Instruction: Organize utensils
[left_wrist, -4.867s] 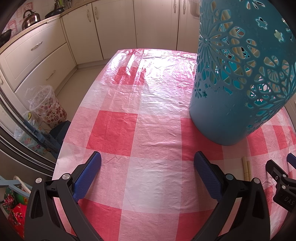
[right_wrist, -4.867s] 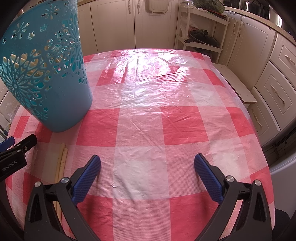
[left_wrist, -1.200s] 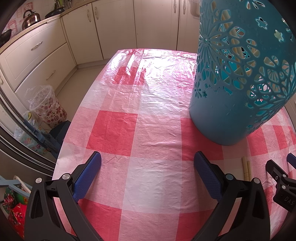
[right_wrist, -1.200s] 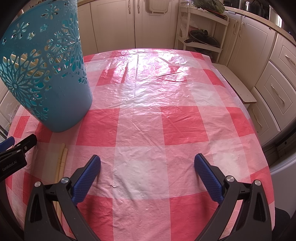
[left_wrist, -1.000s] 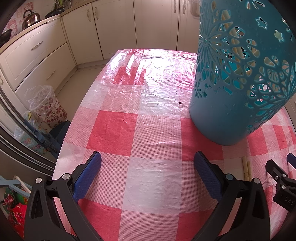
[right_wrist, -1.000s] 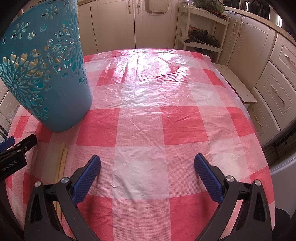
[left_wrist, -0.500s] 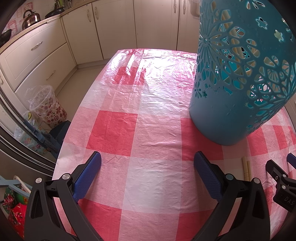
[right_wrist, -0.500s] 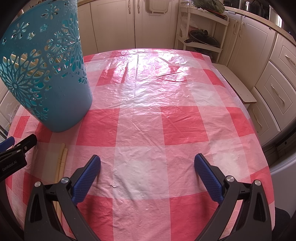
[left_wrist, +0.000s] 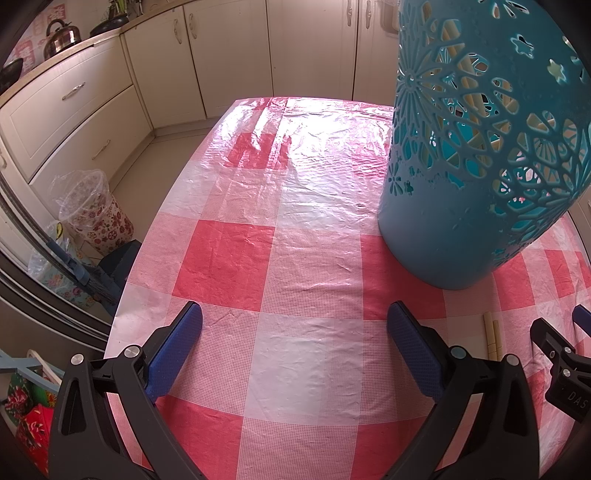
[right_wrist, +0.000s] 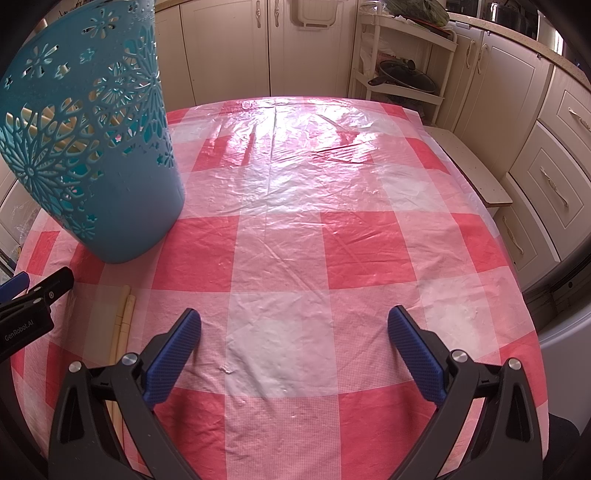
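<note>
Glossy red-and-white checked plastic tablecloth (left_wrist: 306, 258) lies wrinkled under the left gripper (left_wrist: 293, 321), its ribbed blue pads spread wide and empty. To its right stands a teal cut-out utensil holder (left_wrist: 476, 155) with pale sticks inside; two cream chopsticks (right_wrist: 123, 321) lie flat just before it, beside the right gripper (right_wrist: 293, 325), likewise agape and empty.

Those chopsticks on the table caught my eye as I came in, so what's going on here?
A person holds two grippers over a red-checked table. Both the left gripper and the right gripper are open and empty. A pair of pale chopsticks lies on the cloth between them, in front of the teal cut-out holder. More pale sticks show through the holder's holes. Nothing is being gripped.
</note>
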